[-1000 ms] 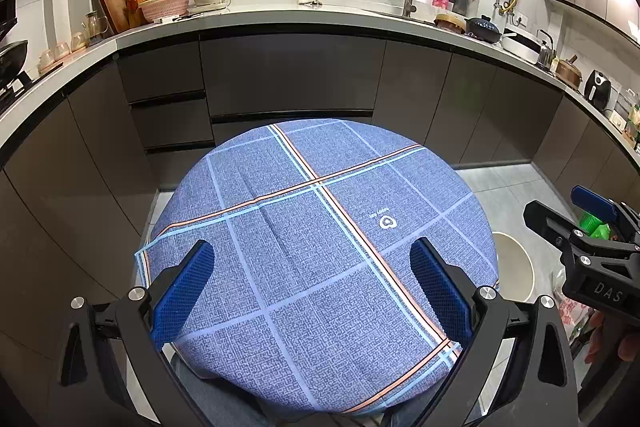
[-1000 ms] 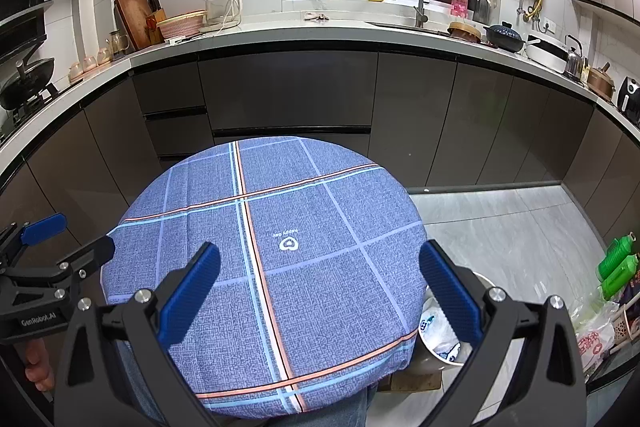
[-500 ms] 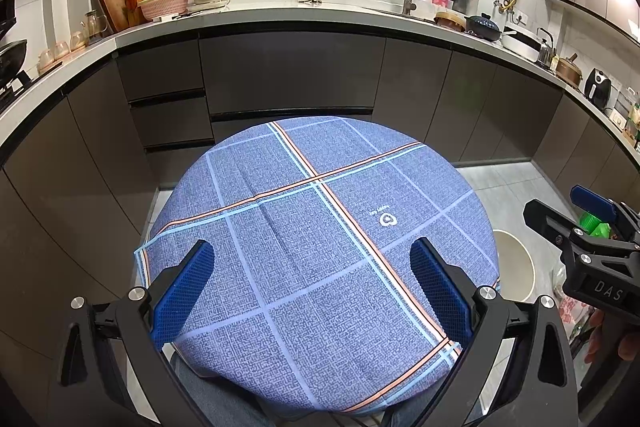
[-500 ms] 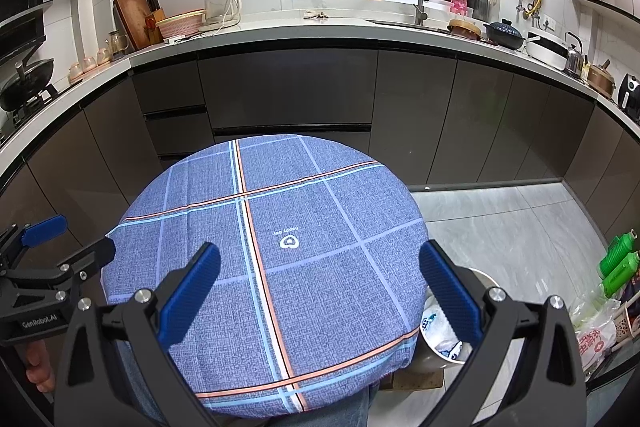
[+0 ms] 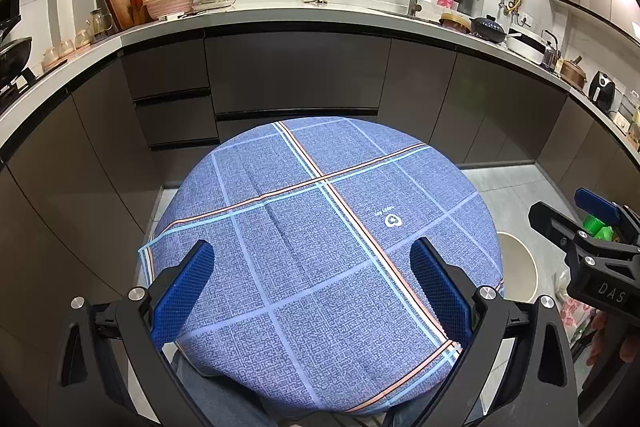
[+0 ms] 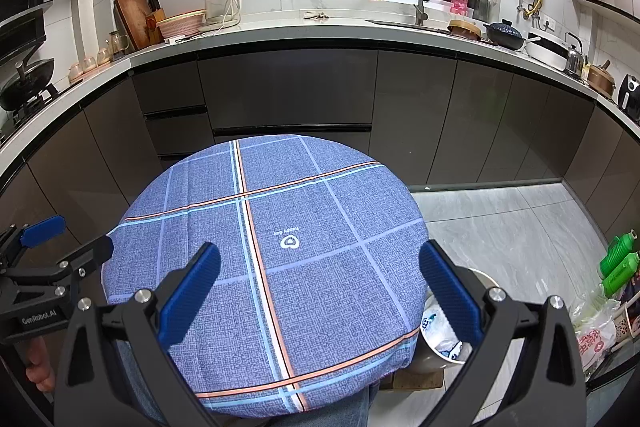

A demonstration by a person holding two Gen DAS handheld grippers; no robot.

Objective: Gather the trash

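Both tongs (image 5: 312,291) (image 6: 320,295) left of bin (image 6: 448,339).

A: What is the round table (image 6: 280,267) hiding beyond the right gripper (image 6: 320,287)?

B: It is covering most of the bin (image 6: 448,343) just past the right fingertip; only 1 slice of rim and some white wrapping inside are showing, print too small to read.

A: And the left view?

B: The right gripper (image 5: 592,247) is blocking the green bottles (image 5: 596,227) to the far right of the left gripper (image 5: 312,287), and the frame edge is cutting off the hand (image 5: 612,339) holding it. The table's legs are staying out of sight under the cloth.
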